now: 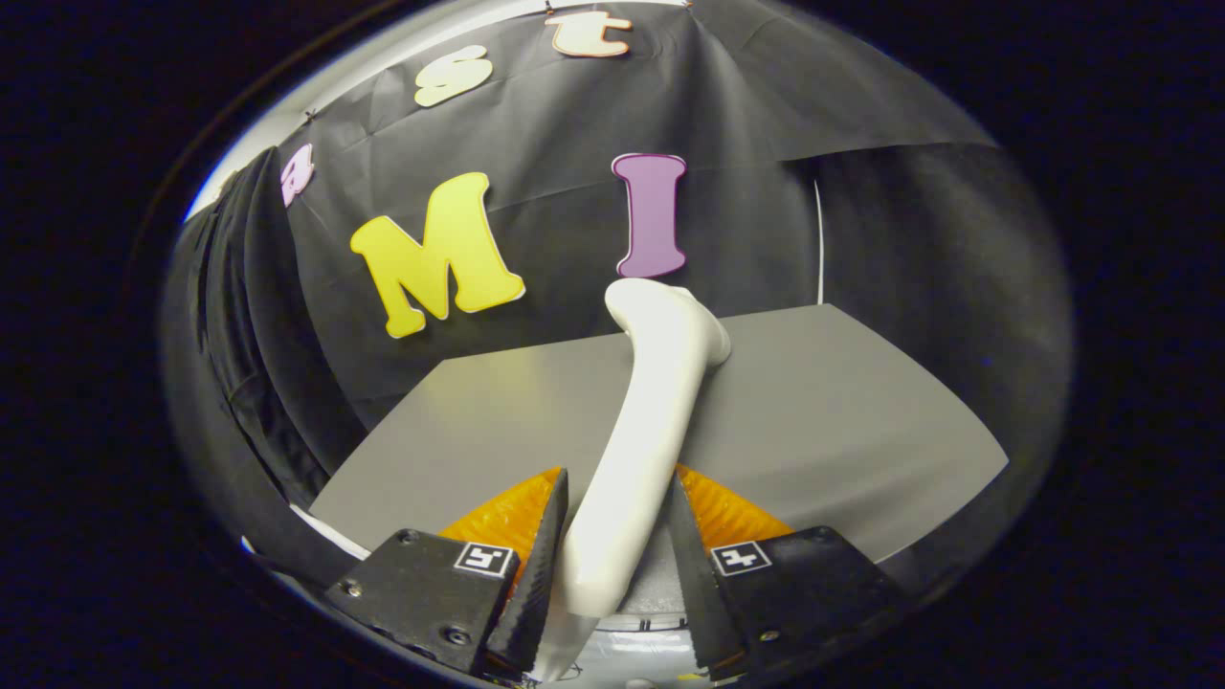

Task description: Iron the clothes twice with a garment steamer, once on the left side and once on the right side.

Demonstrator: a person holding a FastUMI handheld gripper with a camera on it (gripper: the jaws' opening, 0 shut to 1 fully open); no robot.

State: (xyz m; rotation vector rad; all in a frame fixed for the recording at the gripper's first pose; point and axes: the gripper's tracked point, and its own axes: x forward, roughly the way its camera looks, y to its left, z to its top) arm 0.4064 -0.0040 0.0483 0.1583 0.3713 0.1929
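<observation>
A white garment steamer (pixel 660 383) stands up between my fingers, its handle low and its bent head beyond them, over the grey table (pixel 842 402). My gripper (pixel 617 483) is shut on the handle, one finger pressing on each side. A dark garment (pixel 239 316) hangs in folds off to the left of the fingers, beside the table's left edge. The steamer's head is well apart from the garment and points away from me, towards the booth's back wall.
The grey table spreads ahead of and to the right of the fingers, with black cloth walls behind it and on both sides. A pale edge (pixel 325 531) shows low beside the left finger. A thin white line (pixel 819 239) runs down the back wall.
</observation>
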